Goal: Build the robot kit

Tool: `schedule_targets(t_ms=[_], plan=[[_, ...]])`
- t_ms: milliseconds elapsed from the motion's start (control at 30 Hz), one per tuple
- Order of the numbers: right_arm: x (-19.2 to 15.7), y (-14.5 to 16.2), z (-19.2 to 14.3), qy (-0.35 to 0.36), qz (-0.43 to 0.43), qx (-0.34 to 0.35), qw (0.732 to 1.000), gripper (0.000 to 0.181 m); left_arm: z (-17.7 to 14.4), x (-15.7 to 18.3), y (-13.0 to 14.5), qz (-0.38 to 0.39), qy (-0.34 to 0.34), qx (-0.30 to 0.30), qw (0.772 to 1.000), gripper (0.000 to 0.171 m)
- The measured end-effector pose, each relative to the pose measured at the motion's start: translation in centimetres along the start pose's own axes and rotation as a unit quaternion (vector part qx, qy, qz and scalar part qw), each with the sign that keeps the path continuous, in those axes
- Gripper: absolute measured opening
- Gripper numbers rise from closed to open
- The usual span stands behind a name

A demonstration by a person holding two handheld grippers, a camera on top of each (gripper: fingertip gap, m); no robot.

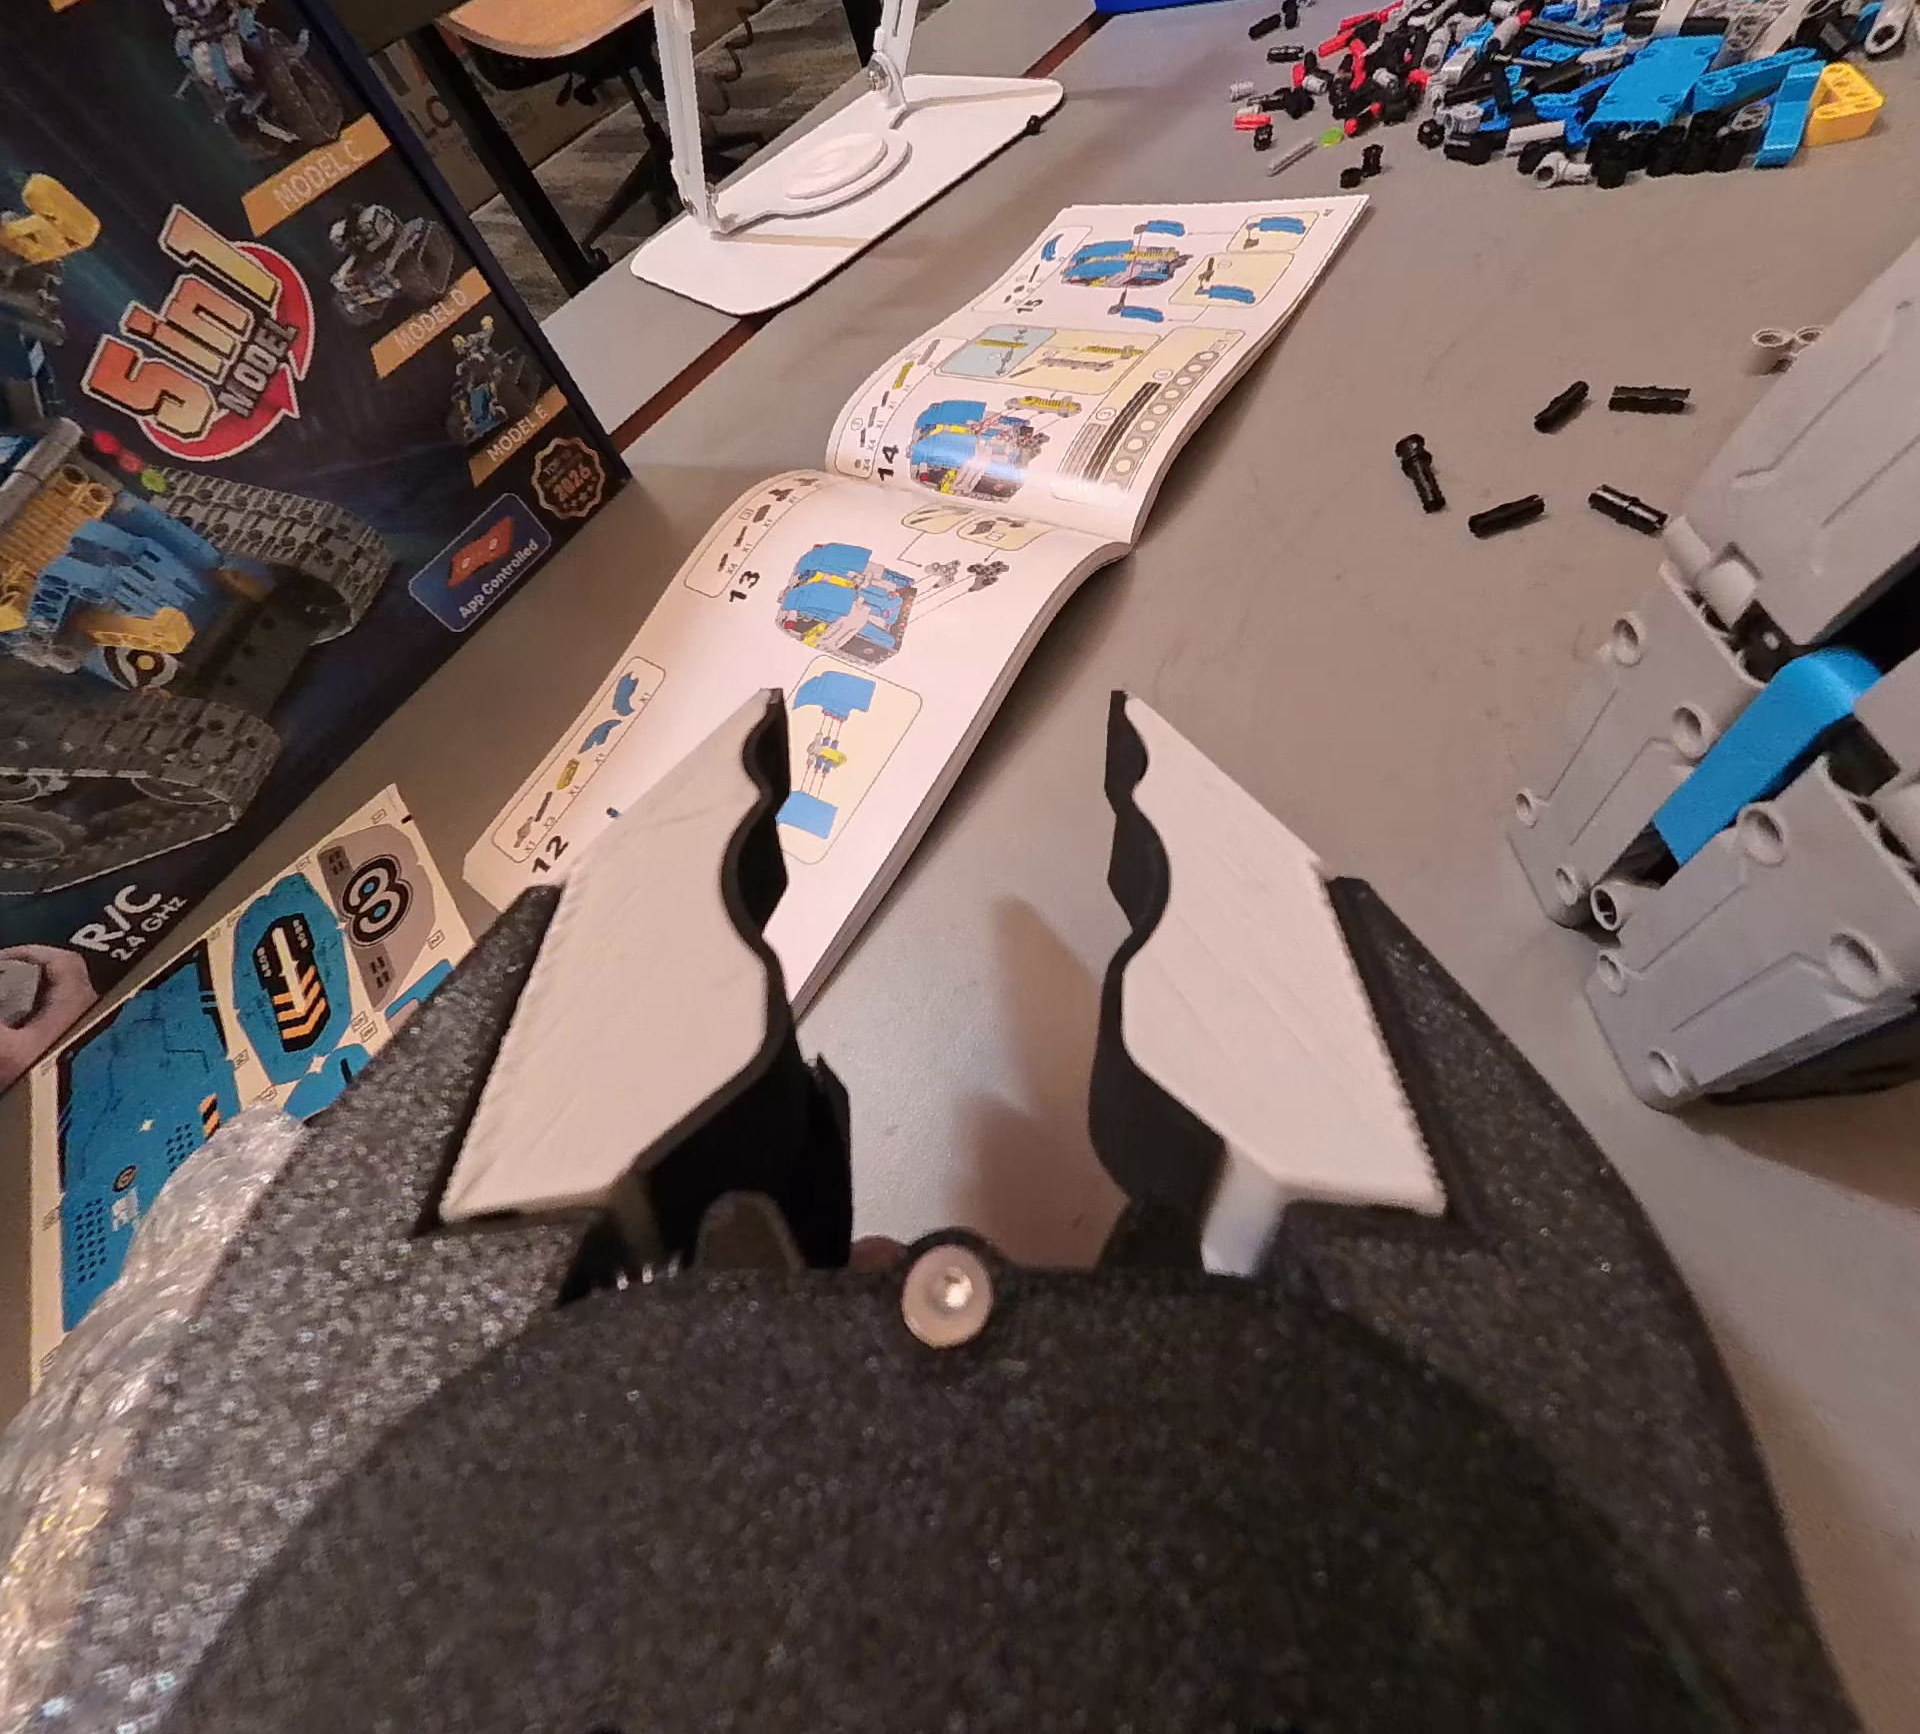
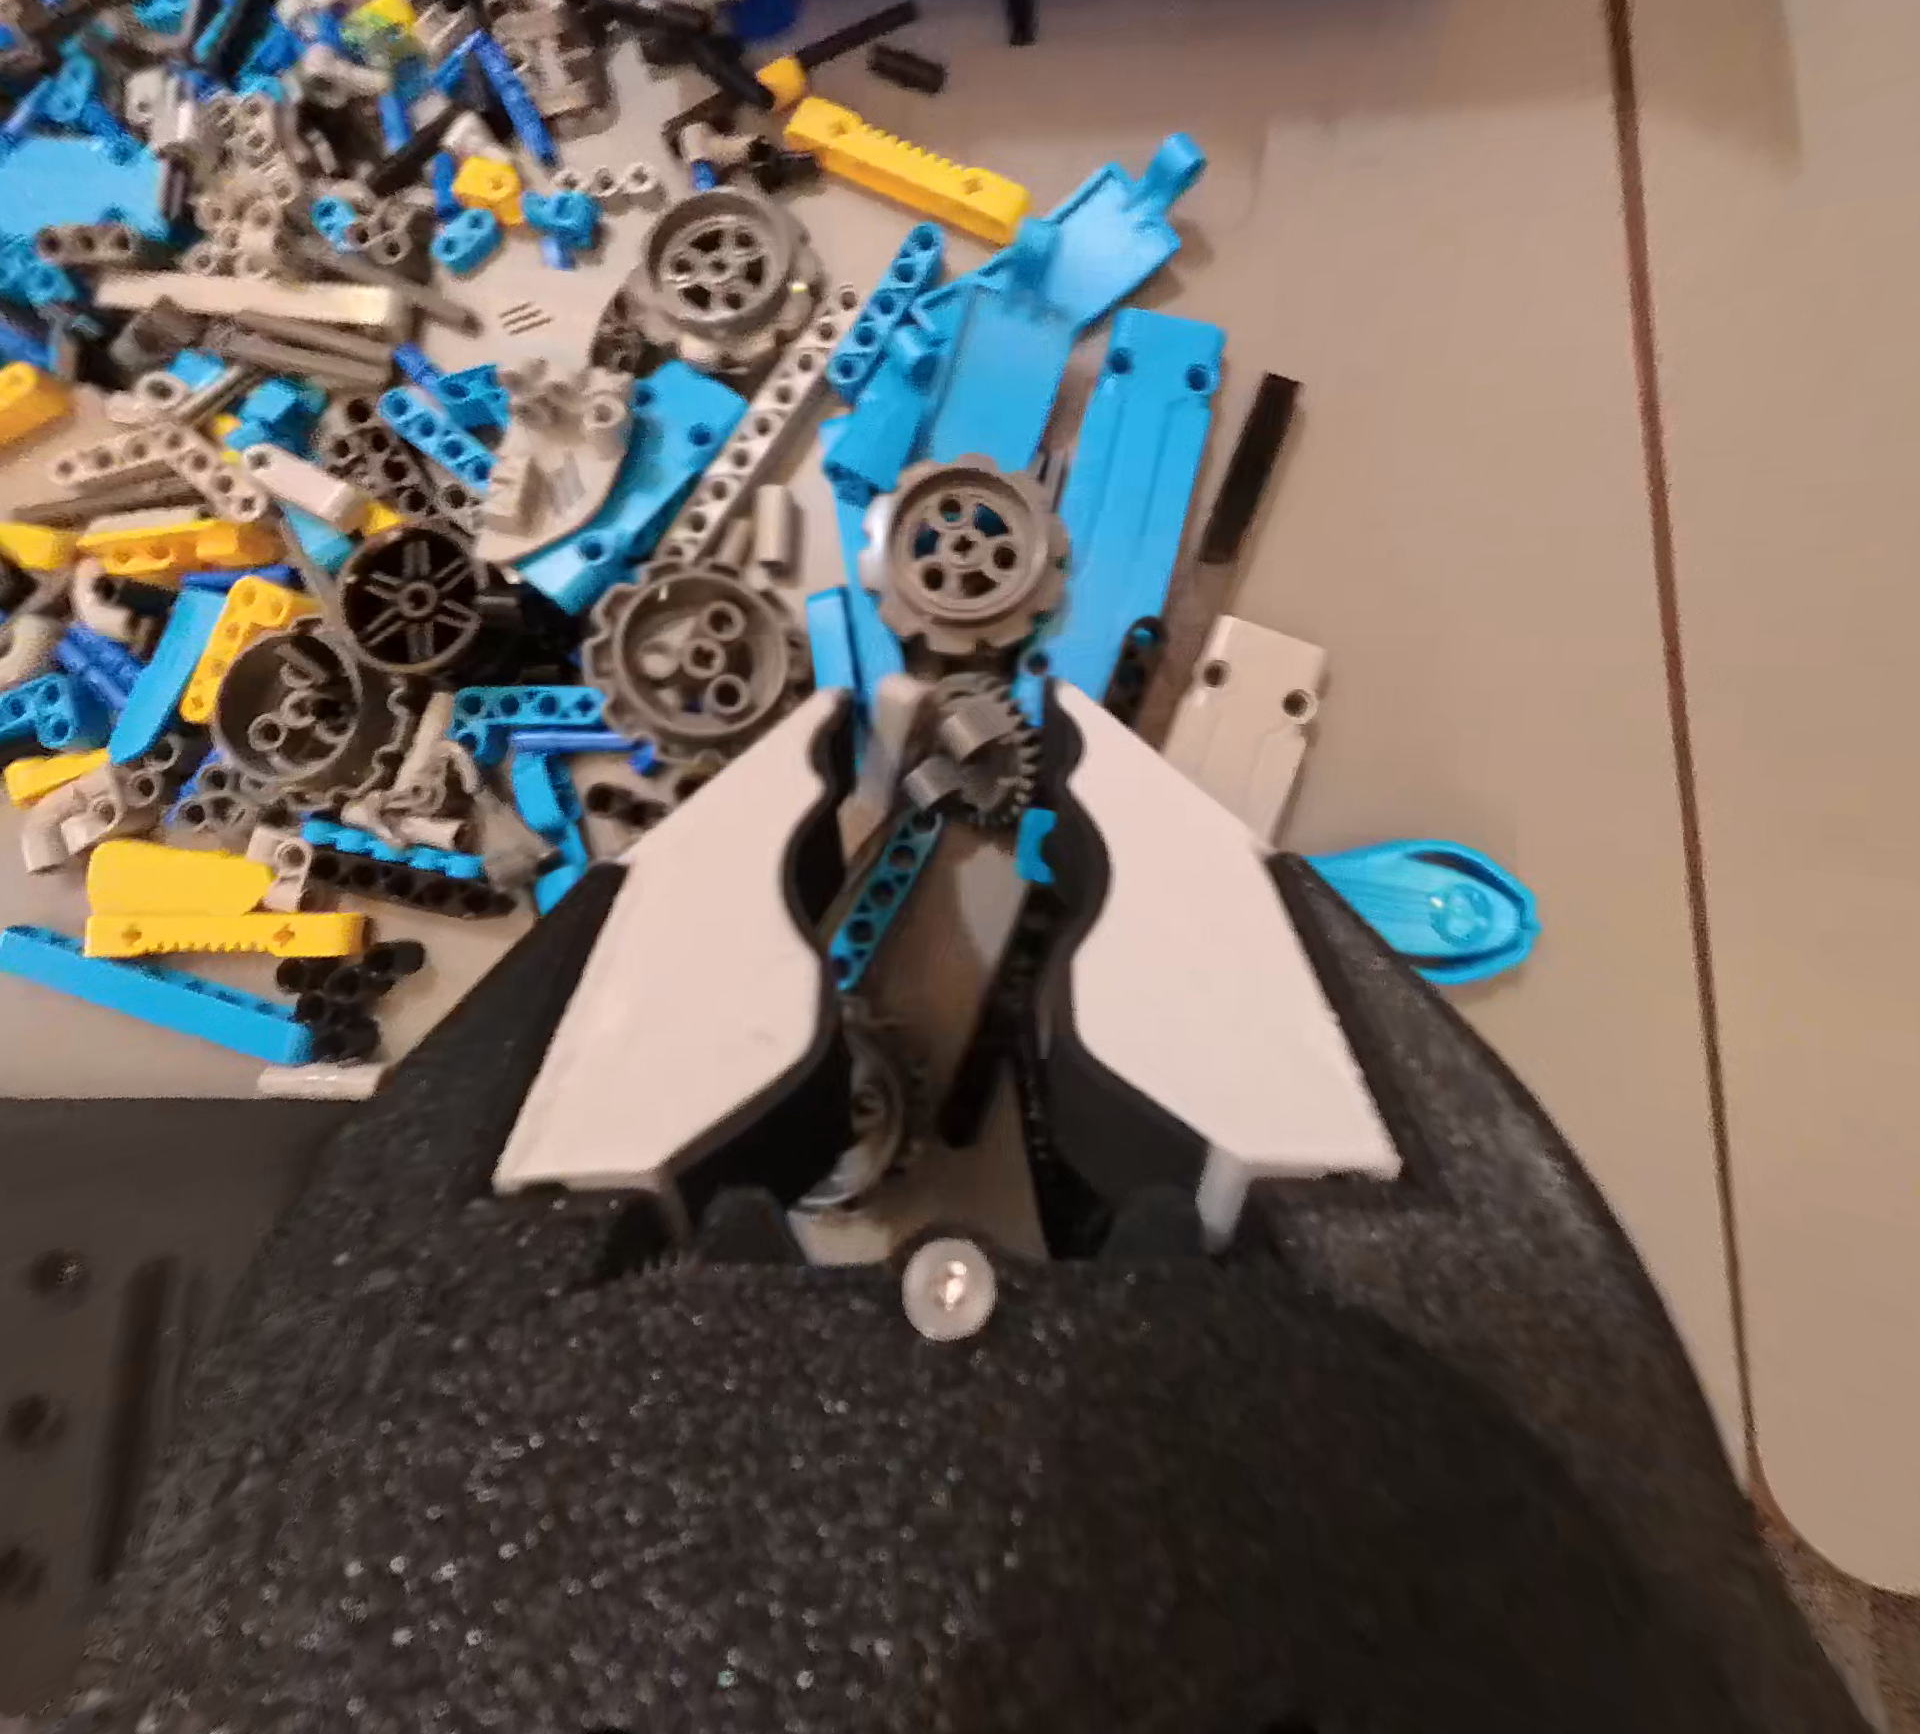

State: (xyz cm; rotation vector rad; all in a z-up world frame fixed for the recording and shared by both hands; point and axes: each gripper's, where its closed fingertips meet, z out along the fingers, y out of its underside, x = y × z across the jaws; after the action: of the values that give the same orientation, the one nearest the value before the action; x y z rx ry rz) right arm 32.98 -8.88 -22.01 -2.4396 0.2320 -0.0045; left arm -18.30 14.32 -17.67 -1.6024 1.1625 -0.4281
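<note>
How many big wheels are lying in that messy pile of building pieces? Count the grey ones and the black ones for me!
grey toothed wheels: 3
black wheels: 2
Total: 5

1. Left gripper [image 1: 940, 718]: jaws spread, empty, above the grey table beside the open instruction booklet [image 1: 935, 521]; a grey-and-blue assembly [image 1: 1756, 749] sits to its right.
2. Right gripper [image 2: 945, 718]: jaws apart over the loose parts pile [image 2: 343, 437]; a dark grey gear [image 2: 982, 765] lies between its tips; contact unclear.
</note>
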Motion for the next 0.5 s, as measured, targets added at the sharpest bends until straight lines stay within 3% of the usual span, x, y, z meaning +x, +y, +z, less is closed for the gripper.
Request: schedule_targets(t_ms=[133,500], plan=[[1.4,-0.1,-0.3,-0.003,0.037,0.020,0.999,0.025,0.0,0.0,0.0,0.000,0.000,0.000,1.000,0.061],[2.6,-2.4,-1.9,0.027,0.048,0.085,0.995,0.024,0.0,0.0,0.0,0.002,-0.001,0.000,1.000,0.061]])
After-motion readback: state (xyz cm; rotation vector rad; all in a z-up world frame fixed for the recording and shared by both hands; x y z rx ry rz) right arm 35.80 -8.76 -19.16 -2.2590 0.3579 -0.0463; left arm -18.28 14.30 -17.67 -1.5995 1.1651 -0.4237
